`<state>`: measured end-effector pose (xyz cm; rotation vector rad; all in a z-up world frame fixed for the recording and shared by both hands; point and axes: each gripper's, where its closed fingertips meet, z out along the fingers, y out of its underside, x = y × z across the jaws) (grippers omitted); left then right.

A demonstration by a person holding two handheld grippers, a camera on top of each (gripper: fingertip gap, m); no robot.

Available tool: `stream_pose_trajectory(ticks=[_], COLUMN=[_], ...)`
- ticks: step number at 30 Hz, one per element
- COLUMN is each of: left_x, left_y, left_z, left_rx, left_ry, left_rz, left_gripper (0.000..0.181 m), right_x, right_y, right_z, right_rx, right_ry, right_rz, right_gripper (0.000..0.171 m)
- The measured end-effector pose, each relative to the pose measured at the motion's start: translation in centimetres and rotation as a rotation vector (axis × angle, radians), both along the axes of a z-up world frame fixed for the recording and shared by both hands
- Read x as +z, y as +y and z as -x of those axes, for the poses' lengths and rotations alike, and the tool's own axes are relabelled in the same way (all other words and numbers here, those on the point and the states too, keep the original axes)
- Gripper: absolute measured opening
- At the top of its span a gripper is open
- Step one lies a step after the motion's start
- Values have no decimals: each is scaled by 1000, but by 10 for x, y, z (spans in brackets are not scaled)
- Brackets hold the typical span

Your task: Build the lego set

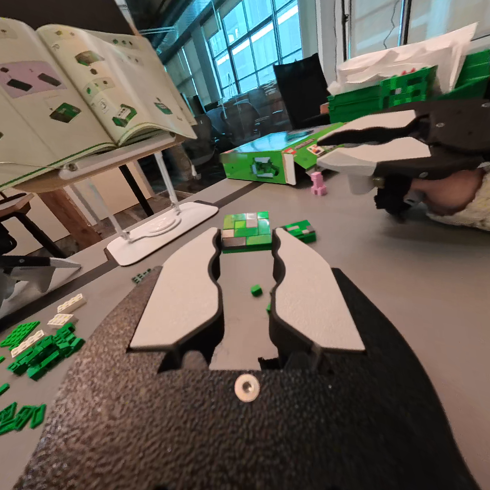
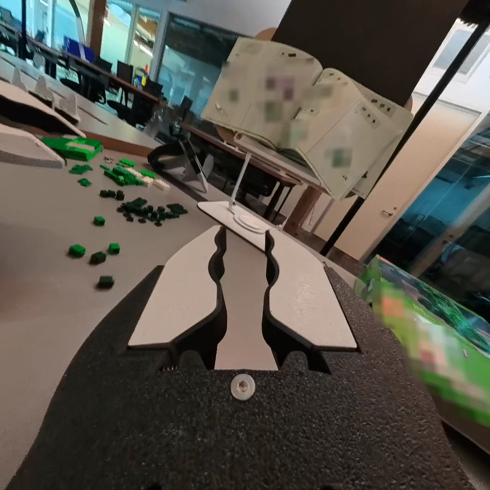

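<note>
My left gripper (image 1: 246,234) is open and empty, low over the grey table (image 1: 371,278). A square green tiled block (image 1: 246,228) lies just beyond its fingertips. A smaller green piece (image 1: 301,230) lies right of the block. A small green brick (image 1: 256,290) sits on the table between the fingers. My right gripper (image 2: 245,233) is open and empty, pointing at the book stand's white base (image 2: 238,220). It also shows in the left wrist view (image 1: 319,153), held above the table at the right. Loose green bricks (image 2: 151,212) lie to its left.
An open instruction book (image 1: 79,92) rests on a stand at the left. A green box (image 1: 265,164) and a pink figure (image 1: 318,184) lie behind the block. Piles of green and white pieces (image 1: 45,347) lie at the left. A larger green build (image 1: 408,90) stands back right. From my right tips it is roughly 15 cm to the pink figure (image 1: 318,184); from my left, 30 cm.
</note>
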<state>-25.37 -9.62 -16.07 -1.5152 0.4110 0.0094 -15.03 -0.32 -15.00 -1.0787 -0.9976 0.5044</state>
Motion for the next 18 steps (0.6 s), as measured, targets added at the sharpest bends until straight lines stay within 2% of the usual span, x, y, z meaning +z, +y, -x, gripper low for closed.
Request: stream_pose_trajectory(ticks=[4,7,9,12,14,18], left_x=[0,-1,-4,-3,-2,-8], left_y=[17,29,34,33,30,31], left_z=[19,26,24,19,15,4], left_rx=[27,18,-15,-47,-66,-116], left_ry=[7,47,47,50,69,101], left_rz=[-10,-8,4,1,-15,12], left_gripper=[36,36,36,36,36,36], right_x=[13,29,43,62,69,69], right_y=[32,71,104,147,169,213], right_z=[29,56,70,86,99,109], right_rx=[18,-2,-47,-160,-167,-176], right_ry=[43,114,198,268,355,595], right_rz=[-7,21,55,-6,60,334], right_gripper=[27,27,27,27,28,32])
